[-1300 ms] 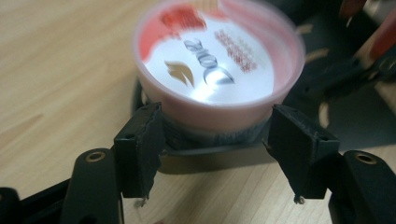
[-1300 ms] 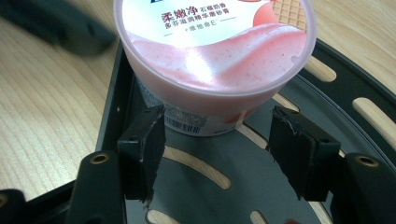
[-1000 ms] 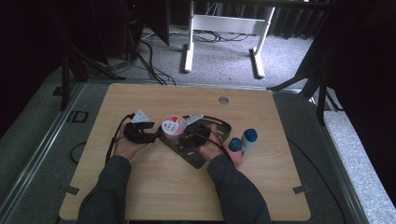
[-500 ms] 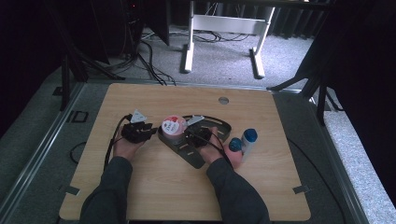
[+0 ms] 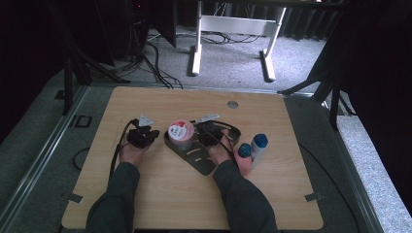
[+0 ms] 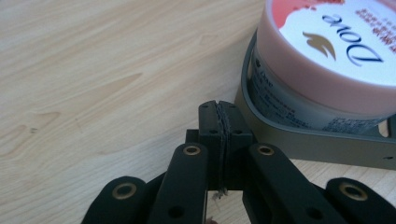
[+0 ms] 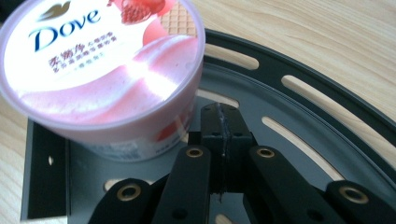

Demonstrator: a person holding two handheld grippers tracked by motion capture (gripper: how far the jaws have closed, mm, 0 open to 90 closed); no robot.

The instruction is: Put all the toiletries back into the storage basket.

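One wooden counter (image 5: 160, 194) carried everything. On it lay one dark slotted tray (image 5: 197, 158), and on that tray stood one pink tub (image 5: 180, 134) with a printed lid. Two small bottles (image 5: 252, 149) with blue caps stood side by side near the counter's right part. Two claws were counted: the left claw (image 5: 145, 133) and the right claw (image 5: 208, 133), one in each of the person's two hands, each with two black jaws pressed together.

"Dove" on the pink tub's lid (image 7: 100, 60)
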